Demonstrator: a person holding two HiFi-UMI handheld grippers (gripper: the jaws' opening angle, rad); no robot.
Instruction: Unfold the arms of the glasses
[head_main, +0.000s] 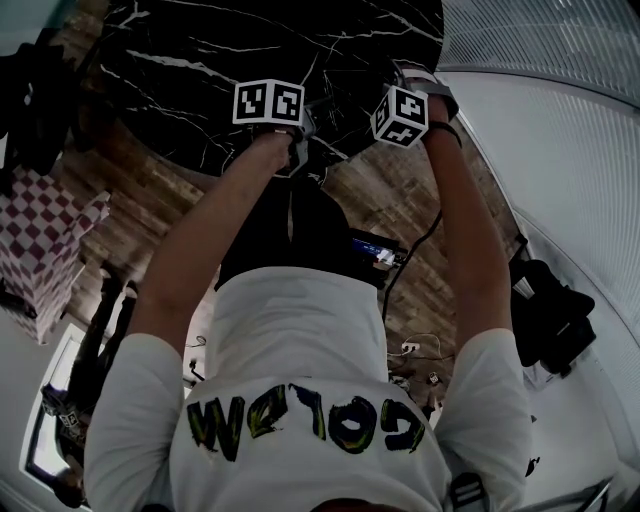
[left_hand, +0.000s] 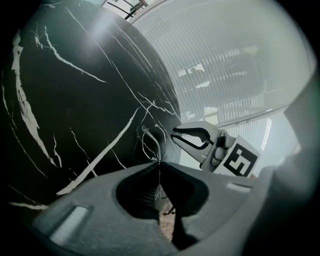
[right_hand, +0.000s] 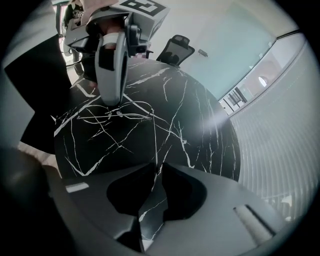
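Observation:
Thin wire-framed glasses (left_hand: 150, 141) are pinched at one end by my left gripper (left_hand: 159, 163), which is shut on them just above a round black marble table (left_hand: 75, 100). In the right gripper view the same glasses (right_hand: 116, 114) show as fine loops under the left gripper's fingers (right_hand: 111, 70). My right gripper (right_hand: 158, 169) stands slightly open with nothing between its tips, only the table (right_hand: 200, 130) beneath. From the left gripper view, the right gripper (left_hand: 176, 135) hangs close beside the glasses without touching them. In the head view both marker cubes (head_main: 268, 103) (head_main: 400, 115) sit over the table's near edge.
A black office chair (right_hand: 177, 47) stands beyond the table. On the brick-pattern floor lie a checkered cushion (head_main: 40, 230), a small device with a cable (head_main: 378, 250) and a black bag (head_main: 550, 310). A ribbed glass wall (left_hand: 240, 65) curves round behind the table.

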